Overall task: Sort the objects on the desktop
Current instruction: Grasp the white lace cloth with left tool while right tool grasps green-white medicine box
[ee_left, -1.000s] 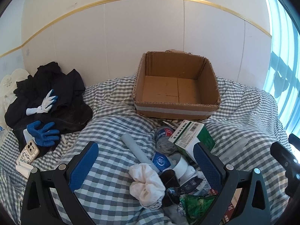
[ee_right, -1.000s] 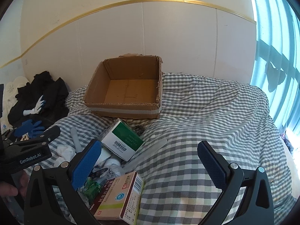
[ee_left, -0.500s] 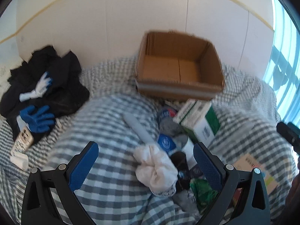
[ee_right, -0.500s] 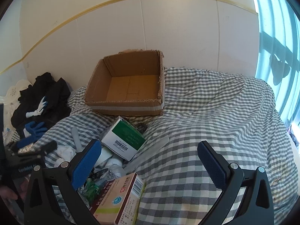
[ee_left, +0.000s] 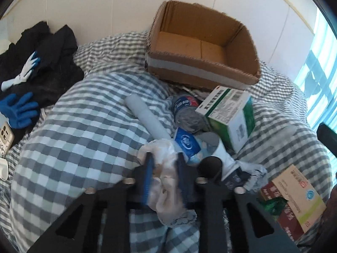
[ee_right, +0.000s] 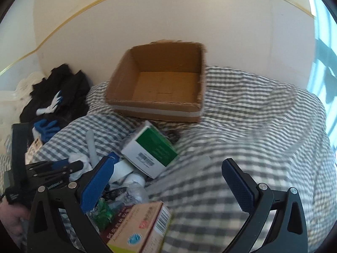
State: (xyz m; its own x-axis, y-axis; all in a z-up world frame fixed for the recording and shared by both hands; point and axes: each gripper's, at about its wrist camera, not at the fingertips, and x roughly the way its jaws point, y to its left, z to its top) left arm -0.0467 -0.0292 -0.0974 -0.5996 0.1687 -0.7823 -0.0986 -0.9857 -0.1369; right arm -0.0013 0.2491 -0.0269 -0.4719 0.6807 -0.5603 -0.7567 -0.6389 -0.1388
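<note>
On the checked bedcover [ee_left: 84, 130], left gripper [ee_left: 165, 168] jaws closing on white cloth [ee_left: 166, 181]; right gripper [ee_right: 168, 181] spread, empty. Cardboard box [ee_left: 195, 78] empty, pile unsorted.

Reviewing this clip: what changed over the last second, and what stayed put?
The left gripper came down onto the pile, and its fingers, wide open a second ago, are closing around the white cloth. The right gripper edged closer to the pile, open with nothing between its fingers. The cardboard box, green-and-white carton and blue glove have not moved.
</note>
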